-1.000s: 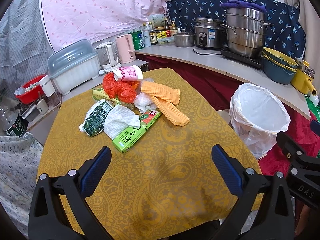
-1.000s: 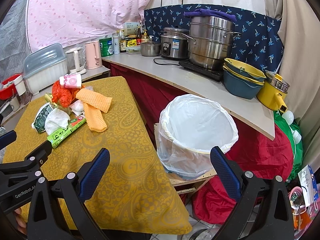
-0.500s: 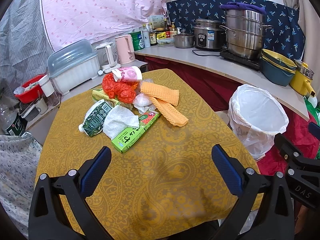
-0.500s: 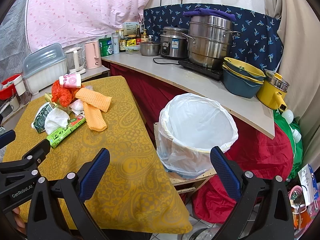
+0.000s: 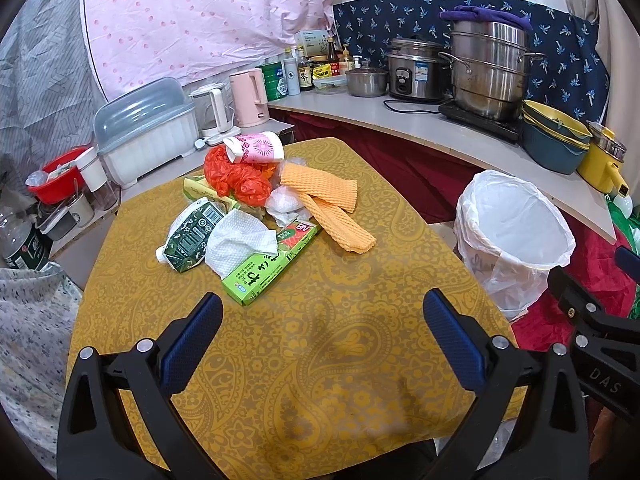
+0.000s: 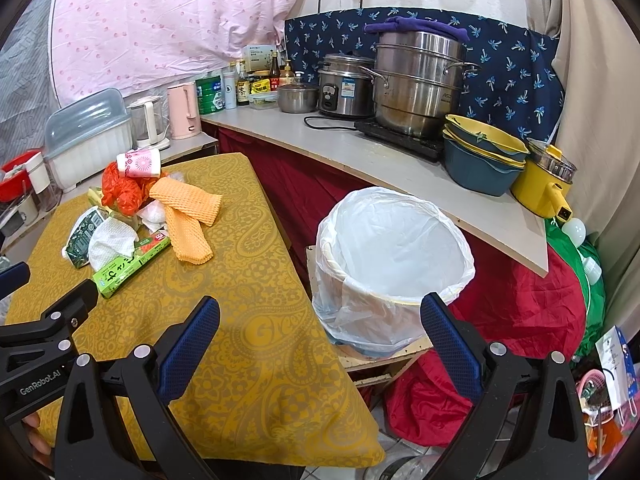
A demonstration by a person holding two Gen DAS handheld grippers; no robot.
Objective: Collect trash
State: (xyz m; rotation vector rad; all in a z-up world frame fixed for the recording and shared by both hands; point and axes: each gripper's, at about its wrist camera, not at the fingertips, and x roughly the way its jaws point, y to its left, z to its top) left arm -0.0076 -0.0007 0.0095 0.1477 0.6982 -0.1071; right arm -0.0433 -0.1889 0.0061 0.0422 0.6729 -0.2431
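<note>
Since both jaws are spread empty, left gripper (image 5: 320, 334) takes green carton (image 5: 272, 264) ahead-left: light, stiff; pinch its 2 long sides.

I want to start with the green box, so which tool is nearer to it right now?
Left. The left tool hangs open just short of the green box; the right tool sits farther right, by the bin.

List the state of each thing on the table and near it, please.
Left claw: open, empty.
Right claw: open, empty.
White-lined trash bin: open, empty.
Pink flowered paper cup: lying on its side.
Green cardboard box: flat, closed.
White paper tissue: crumpled.
Orange plastic bag: crumpled.
</note>
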